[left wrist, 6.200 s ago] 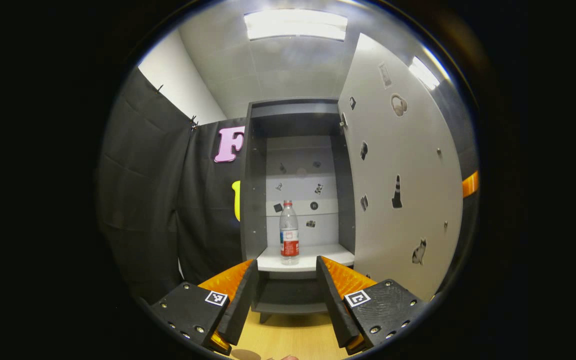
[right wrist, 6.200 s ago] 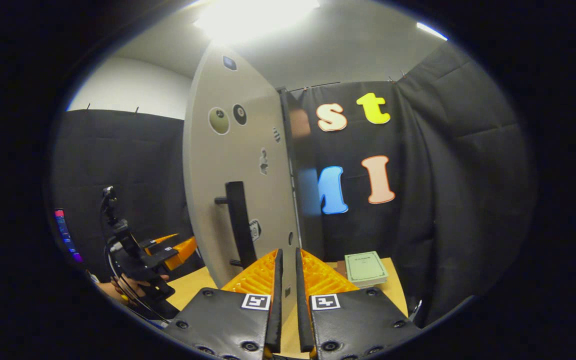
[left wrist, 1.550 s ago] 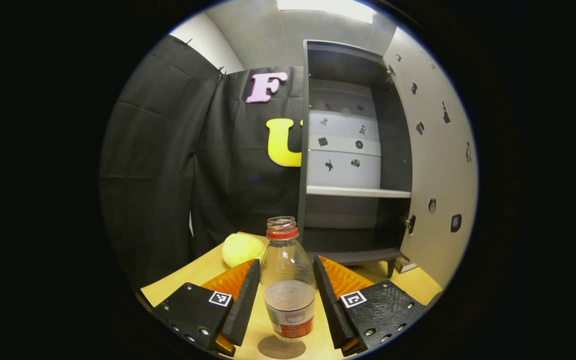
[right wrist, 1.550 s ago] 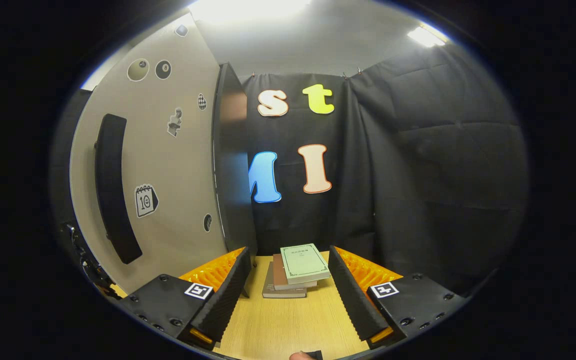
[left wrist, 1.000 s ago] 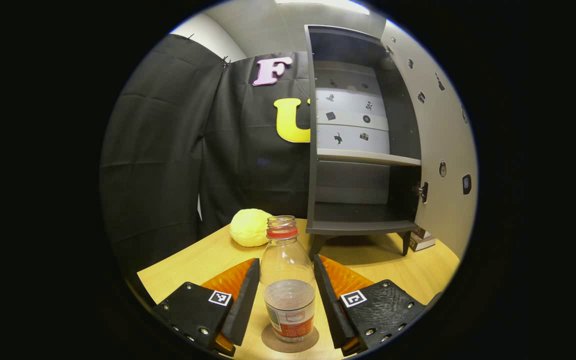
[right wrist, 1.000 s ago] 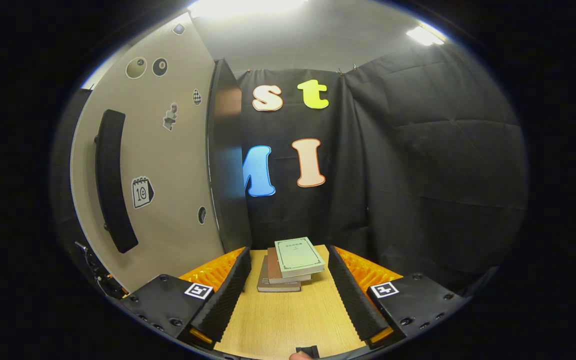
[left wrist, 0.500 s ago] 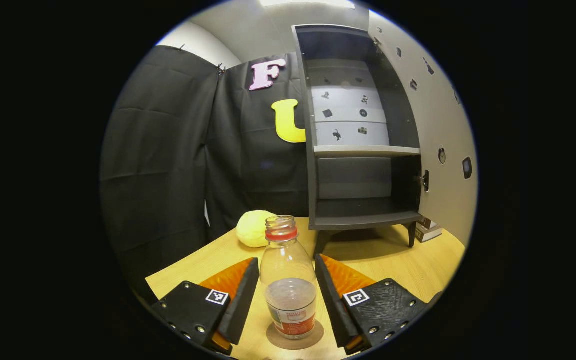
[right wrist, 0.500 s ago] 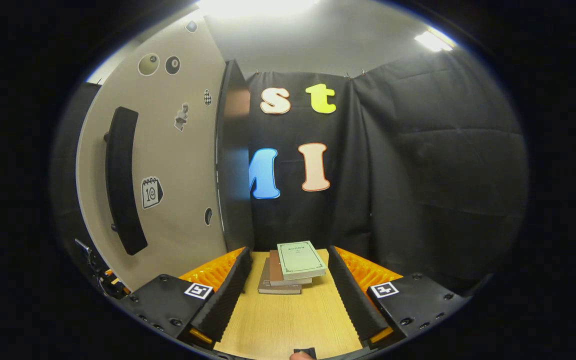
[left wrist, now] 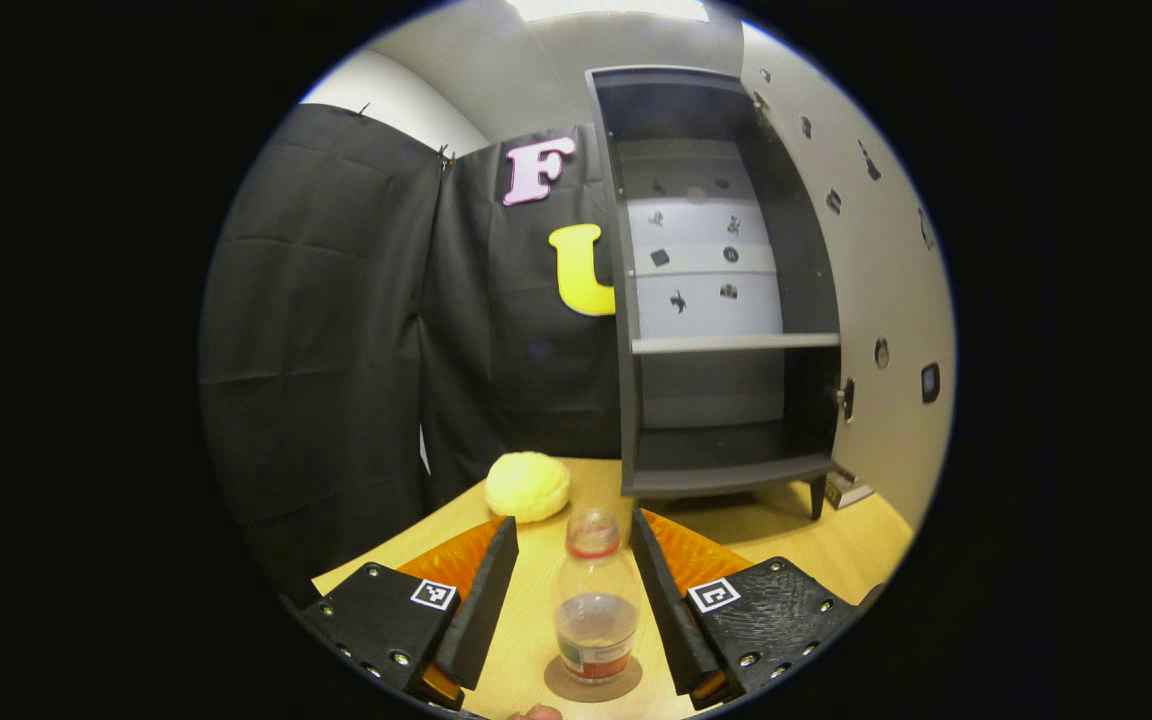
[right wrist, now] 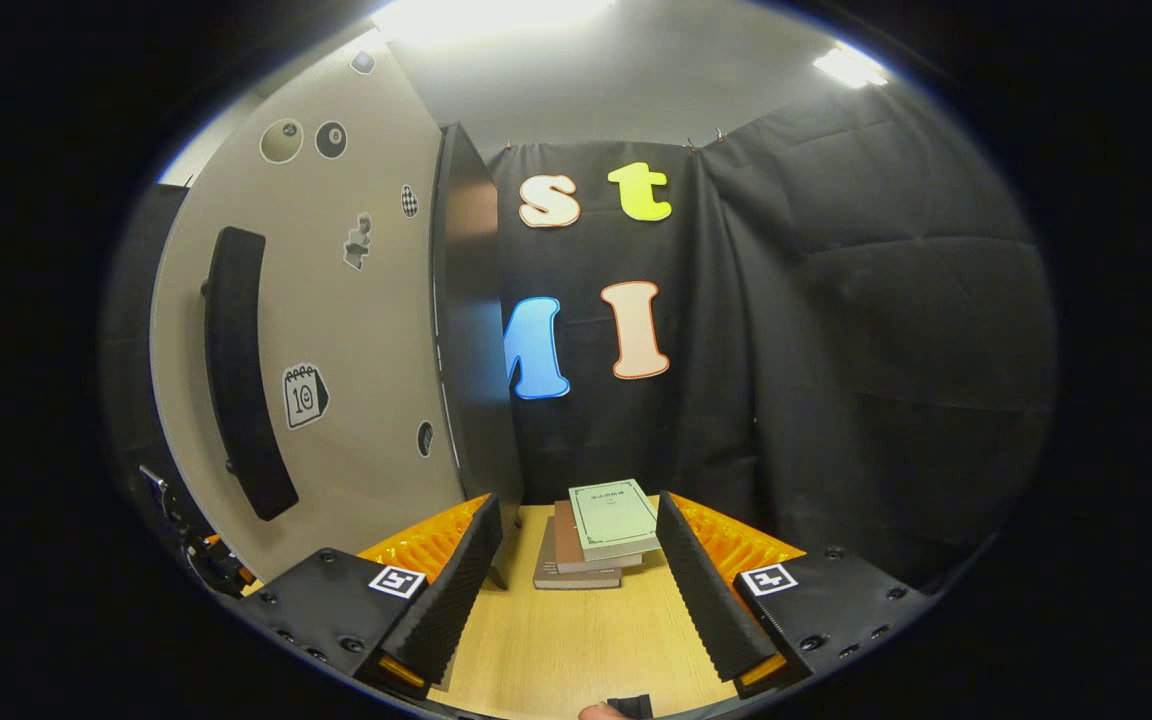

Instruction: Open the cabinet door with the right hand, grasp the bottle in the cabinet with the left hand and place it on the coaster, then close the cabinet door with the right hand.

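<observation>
**Bottle on coaster, both grippers open**

Clutter first, from the left gripper view: a yellow ball [left wrist: 528, 486] lies on the table [left wrist: 836, 545] beyond my left finger, near the cabinet [left wrist: 726, 300]. The cabinet stands on short legs with its door [left wrist: 886, 300] swung wide to the right; its shelf [left wrist: 736, 343] and lower bay look bare. A small box [left wrist: 848, 488] peeks out by the far leg, half hidden behind the door's lower edge. Nothing stands between my fingers and the cabinet except the bottle itself.

From the right gripper view I see the door's outer face with its long dark handle [right wrist: 241, 370] at the left, and a stack of books [right wrist: 598, 535] on the table straight ahead, framed by my fingers but well beyond them. Some dark gear at the lower left edge is too cut off to identify.

The bottle [left wrist: 594, 600] stands upright on the coaster [left wrist: 592, 682], capless. It sits between the fingers of the left gripper [left wrist: 568, 590], with table showing on both sides of it, so I read those fingers as spread and not touching it. The right gripper [right wrist: 576, 580] is also spread wide, holding nothing.
</observation>
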### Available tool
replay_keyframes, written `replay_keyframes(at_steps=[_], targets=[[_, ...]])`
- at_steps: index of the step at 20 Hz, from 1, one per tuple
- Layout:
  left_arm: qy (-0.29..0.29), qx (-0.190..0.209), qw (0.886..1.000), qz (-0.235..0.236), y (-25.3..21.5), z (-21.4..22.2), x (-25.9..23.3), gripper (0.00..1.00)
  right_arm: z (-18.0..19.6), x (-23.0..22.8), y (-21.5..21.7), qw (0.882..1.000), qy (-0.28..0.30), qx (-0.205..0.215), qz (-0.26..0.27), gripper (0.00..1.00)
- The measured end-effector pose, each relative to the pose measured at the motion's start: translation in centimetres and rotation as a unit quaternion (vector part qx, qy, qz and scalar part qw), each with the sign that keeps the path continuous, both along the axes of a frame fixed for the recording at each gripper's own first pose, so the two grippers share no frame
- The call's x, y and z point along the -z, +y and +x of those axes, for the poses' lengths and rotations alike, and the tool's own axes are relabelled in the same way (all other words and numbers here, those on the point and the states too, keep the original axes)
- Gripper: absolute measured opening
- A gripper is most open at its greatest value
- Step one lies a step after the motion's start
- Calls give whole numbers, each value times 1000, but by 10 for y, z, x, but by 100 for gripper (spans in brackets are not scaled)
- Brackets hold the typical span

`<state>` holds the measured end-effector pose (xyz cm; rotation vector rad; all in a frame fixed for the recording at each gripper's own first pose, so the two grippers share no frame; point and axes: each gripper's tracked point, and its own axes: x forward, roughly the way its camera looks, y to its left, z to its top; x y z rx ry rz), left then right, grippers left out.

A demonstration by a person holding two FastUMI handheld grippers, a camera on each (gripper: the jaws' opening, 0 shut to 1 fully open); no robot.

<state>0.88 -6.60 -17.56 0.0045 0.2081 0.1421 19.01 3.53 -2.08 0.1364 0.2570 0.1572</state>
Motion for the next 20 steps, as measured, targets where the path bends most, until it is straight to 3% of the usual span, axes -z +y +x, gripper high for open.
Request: replay_keyframes(at_steps=[2,3,4,10,15,16,17,19,20], targets=[[0,-6,1000,13,0,0,-23,66,2,-3,-3,1000,-5,-1,3,98],[3,-8,1000,18,-1,-1,-34,66,2,-4,-2,1000,-6,-3,6,94],[4,-8,1000,18,-2,-1,-48,66,3,-5,-1,1000,-7,-5,10,98],[-19,-6,999,28,-4,-6,-130,66,6,-23,11,999,-8,-27,33,98],[-33,2,999,-3,3,-1,-166,66,5,-49,28,998,-18,-34,43,98],[-35,3,999,-9,8,0,-170,64,4,-54,33,998,-19,-36,43,94],[-39,7,999,-12,12,2,-173,66,2,-59,39,998,-21,-37,43,98],[-46,9,999,-11,25,3,-178,66,-2,-63,48,998,-22,-38,35,98],[-46,11,999,-9,31,4,-178,66,-3,-66,54,999,-23,-38,29,93]])
